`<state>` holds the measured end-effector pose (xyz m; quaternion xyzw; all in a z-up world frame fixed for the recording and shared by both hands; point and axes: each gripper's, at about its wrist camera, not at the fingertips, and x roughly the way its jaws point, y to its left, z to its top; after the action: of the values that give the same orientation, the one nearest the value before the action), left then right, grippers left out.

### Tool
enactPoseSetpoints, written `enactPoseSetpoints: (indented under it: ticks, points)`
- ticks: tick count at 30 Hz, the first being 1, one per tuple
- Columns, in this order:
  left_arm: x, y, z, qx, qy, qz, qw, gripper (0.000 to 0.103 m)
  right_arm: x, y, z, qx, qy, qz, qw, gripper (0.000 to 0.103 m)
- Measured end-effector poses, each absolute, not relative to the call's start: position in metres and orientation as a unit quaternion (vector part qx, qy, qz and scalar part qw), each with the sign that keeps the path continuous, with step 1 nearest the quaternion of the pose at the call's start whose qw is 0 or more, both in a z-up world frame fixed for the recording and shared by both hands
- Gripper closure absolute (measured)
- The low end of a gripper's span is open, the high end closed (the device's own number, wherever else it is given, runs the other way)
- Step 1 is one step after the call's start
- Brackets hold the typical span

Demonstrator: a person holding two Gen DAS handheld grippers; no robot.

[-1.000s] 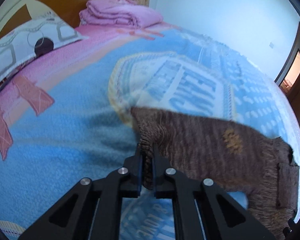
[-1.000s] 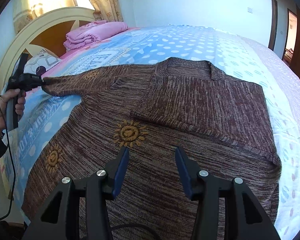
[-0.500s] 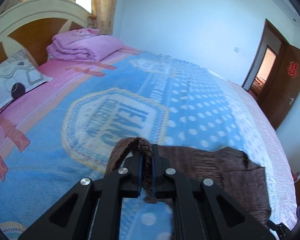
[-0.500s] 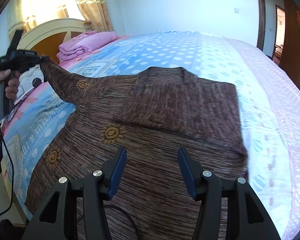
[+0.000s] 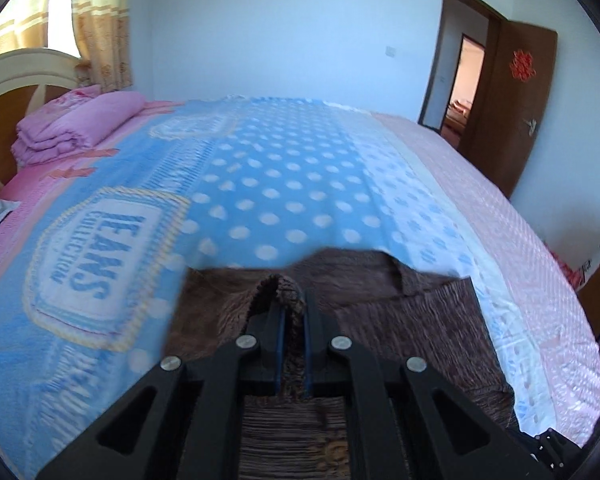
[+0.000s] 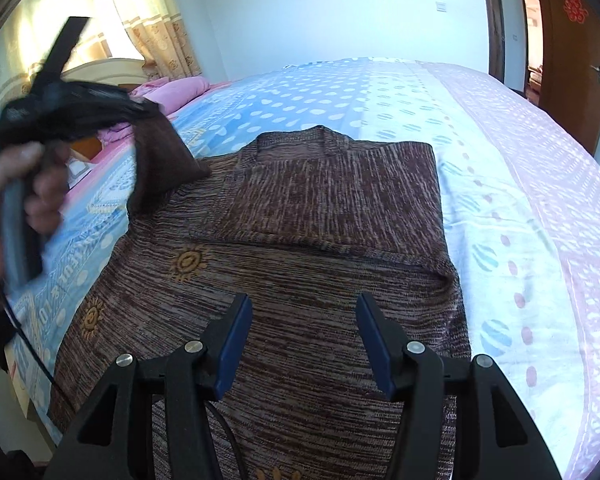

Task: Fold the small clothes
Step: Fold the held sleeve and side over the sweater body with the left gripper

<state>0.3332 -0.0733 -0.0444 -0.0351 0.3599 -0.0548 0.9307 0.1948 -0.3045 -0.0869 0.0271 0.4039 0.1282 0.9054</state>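
Observation:
A brown knit sweater (image 6: 324, 248) with orange sun motifs lies on the bed, its right sleeve folded across the chest. My left gripper (image 5: 292, 312) is shut on the cuff of the left sleeve (image 5: 280, 284) and holds it lifted above the sweater body (image 5: 420, 320). In the right wrist view the left gripper (image 6: 140, 110) is at the upper left with the sleeve (image 6: 160, 160) hanging from it. My right gripper (image 6: 304, 336) is open and empty, just above the sweater's lower half.
The bed has a blue dotted blanket (image 5: 284, 184) with a pink strip (image 6: 540, 160) on the right. Folded pink bedding (image 5: 76, 124) lies by the headboard (image 5: 4, 80). A brown door (image 5: 508, 100) stands open at the back right.
My left gripper has lifted the sleeve cuff off the blanket and carried it up and inward over the sweater. The right gripper stays open over the hem.

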Motion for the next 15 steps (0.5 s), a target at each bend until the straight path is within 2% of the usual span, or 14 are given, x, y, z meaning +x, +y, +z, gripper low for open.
enactPoseSetpoints:
  ticks: [5, 8, 10, 12, 15]
  points:
    - [0.328, -0.142, -0.093, 0.049, 0.379, -0.069, 0.921, 0.077, 0.193, -0.308, -0.095, 0.015, 0.400, 0.116, 0.909, 0.048]
    - [0.310, -0.147, -0.093, 0.064, 0.359, -0.097, 0.926, 0.073, 0.195, -0.311, -0.100, 0.015, 0.398, 0.112, 0.910, 0.048]
    - [0.303, -0.133, -0.085, 0.075, 0.340, -0.086, 0.933, 0.048, 0.196, -0.312, -0.104, 0.017, 0.402, 0.110, 0.909, 0.048]
    - [0.300, -0.099, -0.078, 0.083, 0.311, -0.045, 0.946, 0.037, 0.198, -0.309, -0.106, 0.020, 0.408, 0.109, 0.906, 0.048]
    - [0.319, -0.046, -0.088, 0.117, 0.315, 0.047, 0.941, 0.035, 0.201, -0.296, -0.100, 0.012, 0.413, 0.125, 0.902, 0.048]
